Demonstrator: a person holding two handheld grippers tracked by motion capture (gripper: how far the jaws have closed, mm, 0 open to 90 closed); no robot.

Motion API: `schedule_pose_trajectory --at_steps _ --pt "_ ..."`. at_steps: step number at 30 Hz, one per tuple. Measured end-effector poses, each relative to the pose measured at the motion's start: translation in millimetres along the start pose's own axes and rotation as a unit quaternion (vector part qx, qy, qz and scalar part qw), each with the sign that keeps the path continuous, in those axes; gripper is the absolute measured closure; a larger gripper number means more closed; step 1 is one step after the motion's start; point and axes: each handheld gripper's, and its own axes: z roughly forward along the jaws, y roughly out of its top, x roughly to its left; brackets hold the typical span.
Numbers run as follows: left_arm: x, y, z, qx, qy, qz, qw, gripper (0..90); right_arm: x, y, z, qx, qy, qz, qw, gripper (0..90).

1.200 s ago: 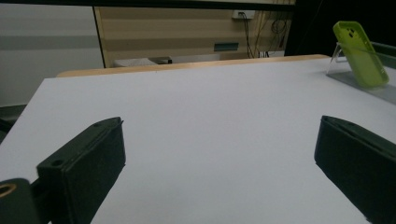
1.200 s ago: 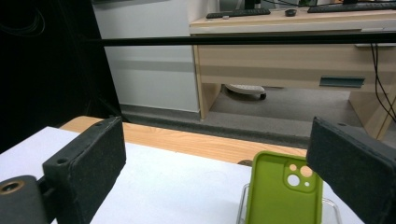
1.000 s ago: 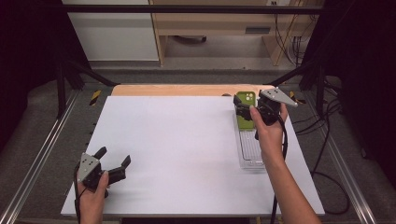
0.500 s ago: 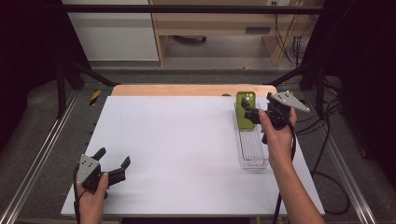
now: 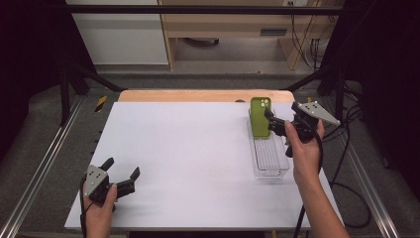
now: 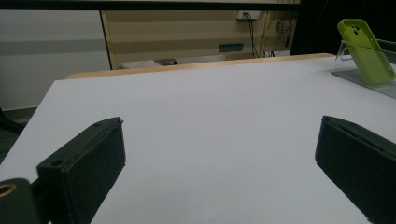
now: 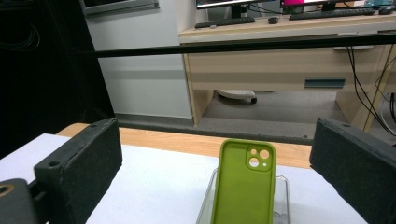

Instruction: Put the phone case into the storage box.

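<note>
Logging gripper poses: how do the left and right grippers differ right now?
The left gripper sits low at the near left corner of the white table, nothing near its jaws. The right gripper is raised at the far right, beside the green phone case propped in the clear plastic tray. Both are open, holding nothing.

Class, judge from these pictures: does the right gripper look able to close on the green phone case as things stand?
Probably yes. The right gripper sits beside the green phone case with its jaws wide open, and the case stands propped in the clear tray, with nothing between it and the jaws in the right gripper view.
</note>
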Motion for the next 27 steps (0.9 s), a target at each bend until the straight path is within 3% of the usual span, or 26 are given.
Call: schedule_pose_trajectory --at_steps 9,24,27 --pt "-0.6 -0.3 0.4 0.002 -0.001 0.003 1.0000 1.2 -4.2 -1.6 -8.7 -0.001 -0.005 -0.012 0.9999 2.8" --pt "-1.0 0.2 -0.4 -0.001 0.000 -0.001 1.0000 1.1 -14.0 -6.0 -25.2 0.000 -0.012 -0.012 0.9999 2.7" --pt "-5.1 0.5 -1.3 0.000 0.001 0.017 0.9999 1.2 -16.5 -6.8 -28.6 0.000 -0.017 -0.013 0.9998 2.7"
